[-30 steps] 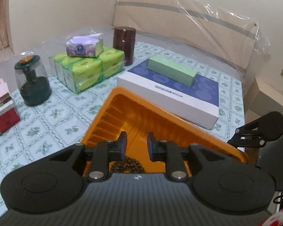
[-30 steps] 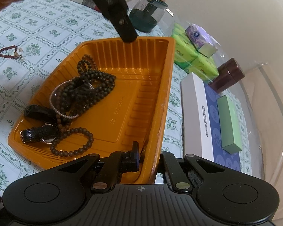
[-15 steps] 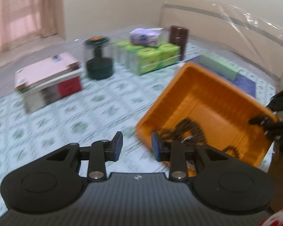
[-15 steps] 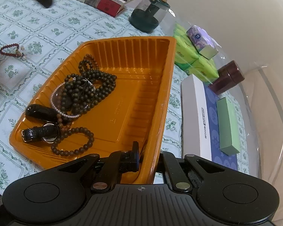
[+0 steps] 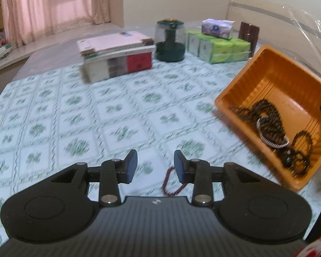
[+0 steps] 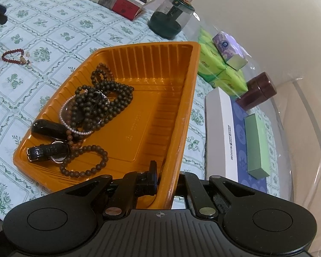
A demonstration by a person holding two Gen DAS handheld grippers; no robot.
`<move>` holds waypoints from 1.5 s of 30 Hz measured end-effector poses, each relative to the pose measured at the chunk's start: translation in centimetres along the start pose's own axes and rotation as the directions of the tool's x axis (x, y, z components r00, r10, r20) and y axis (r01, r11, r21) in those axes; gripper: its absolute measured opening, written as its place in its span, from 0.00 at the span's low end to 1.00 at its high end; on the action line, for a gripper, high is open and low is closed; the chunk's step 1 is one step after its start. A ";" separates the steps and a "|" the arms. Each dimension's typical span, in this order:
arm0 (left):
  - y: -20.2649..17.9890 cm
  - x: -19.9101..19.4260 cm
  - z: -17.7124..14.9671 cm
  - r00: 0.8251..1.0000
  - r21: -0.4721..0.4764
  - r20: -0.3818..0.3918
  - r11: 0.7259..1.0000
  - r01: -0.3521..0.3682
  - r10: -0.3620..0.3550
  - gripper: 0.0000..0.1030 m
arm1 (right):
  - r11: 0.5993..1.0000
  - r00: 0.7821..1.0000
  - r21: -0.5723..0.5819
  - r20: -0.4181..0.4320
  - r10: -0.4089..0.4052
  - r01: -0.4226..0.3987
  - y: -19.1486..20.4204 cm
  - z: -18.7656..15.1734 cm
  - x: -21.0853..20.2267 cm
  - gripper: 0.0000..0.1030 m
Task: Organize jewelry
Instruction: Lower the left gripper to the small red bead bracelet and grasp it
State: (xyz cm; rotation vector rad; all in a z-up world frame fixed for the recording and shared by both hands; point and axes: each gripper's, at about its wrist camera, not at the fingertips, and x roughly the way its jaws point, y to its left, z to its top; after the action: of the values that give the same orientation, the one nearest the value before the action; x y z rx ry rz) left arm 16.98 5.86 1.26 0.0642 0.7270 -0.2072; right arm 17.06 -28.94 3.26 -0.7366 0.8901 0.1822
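The orange tray [image 6: 152,111] holds dark bead strands [image 6: 102,98], a pearl bracelet [image 6: 75,129] and a black-strapped watch [image 6: 47,152]. My right gripper [image 6: 167,180] is shut on the tray's near rim, one finger inside the wall and one outside. A red bead bracelet [image 6: 12,56] lies on the tablecloth left of the tray. In the left wrist view that red bracelet [image 5: 168,181] shows just below and between the fingers of my left gripper [image 5: 155,165]. Its jaws are opening with nothing between them. The tray [image 5: 231,90] sits to its right.
A stack of books [image 5: 117,57], a dark green domed jar [image 5: 170,40] and green tissue packs [image 5: 218,47] stand at the back of the table. A brown canister [image 6: 256,94] and a white box [image 6: 222,132] with a green box [image 6: 256,145] on it lie right of the tray.
My left gripper has swung from over the tray out to its left and lower, above the red bracelet, and its jaws have widened. The right gripper and tray have not moved.
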 end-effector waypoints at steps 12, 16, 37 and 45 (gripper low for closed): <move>0.7 1.8 -4.3 0.998 -0.006 -0.050 1.000 -0.024 0.023 0.32 | 1.000 1.000 -0.005 -0.001 -0.002 0.002 0.0 0.1 -0.2 0.05; 0.4 2.9 -4.7 0.998 -0.025 -0.054 1.000 -0.014 0.012 0.32 | 1.000 1.000 -0.007 -0.001 -0.004 0.004 0.0 0.1 -0.2 0.05; -1.4 6.6 -3.9 0.994 0.004 -0.108 1.000 0.027 -0.026 0.04 | 1.000 1.000 -0.008 -0.005 -0.003 0.003 -0.1 -0.2 -0.1 0.05; -0.7 3.2 -3.1 0.993 0.111 -0.114 0.994 0.011 0.002 0.04 | 1.000 1.000 -0.010 -0.003 -0.003 0.003 0.0 -0.1 -0.1 0.05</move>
State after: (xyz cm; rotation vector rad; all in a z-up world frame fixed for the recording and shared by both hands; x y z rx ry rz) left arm 17.17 5.08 -3.21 0.1822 0.8295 -0.2499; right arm 16.91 -29.03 3.32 -0.7480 0.8913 0.1830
